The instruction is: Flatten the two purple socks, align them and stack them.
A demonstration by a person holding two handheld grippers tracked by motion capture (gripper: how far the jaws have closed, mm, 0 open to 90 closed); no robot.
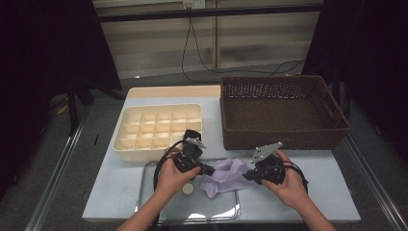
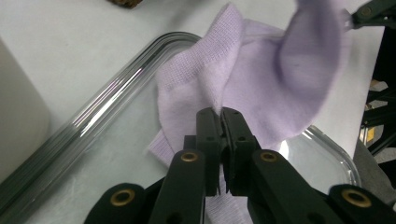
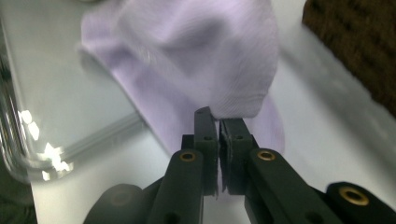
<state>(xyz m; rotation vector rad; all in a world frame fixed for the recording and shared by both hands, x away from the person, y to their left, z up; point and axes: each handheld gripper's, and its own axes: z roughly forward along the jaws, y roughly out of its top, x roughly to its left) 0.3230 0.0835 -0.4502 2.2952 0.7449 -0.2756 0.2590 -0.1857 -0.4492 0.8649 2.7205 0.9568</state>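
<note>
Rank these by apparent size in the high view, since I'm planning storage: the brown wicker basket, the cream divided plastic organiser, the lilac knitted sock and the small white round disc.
1. Brown wicker basket
2. Cream divided plastic organiser
3. Lilac knitted sock, bunched up between both grippers, so its full extent is unsure
4. Small white round disc

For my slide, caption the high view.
Both claws, left claw and right claw, pinch a lilac sock over a clear tray.

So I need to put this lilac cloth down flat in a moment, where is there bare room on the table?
The wicker basket is bare inside. So is the tabletop left of the clear tray, and the strip right of the right hand-held gripper. It is crowded mid-front: both hand-held grippers, left too, pinch the lilac cloth, beside a small white disc.
</note>
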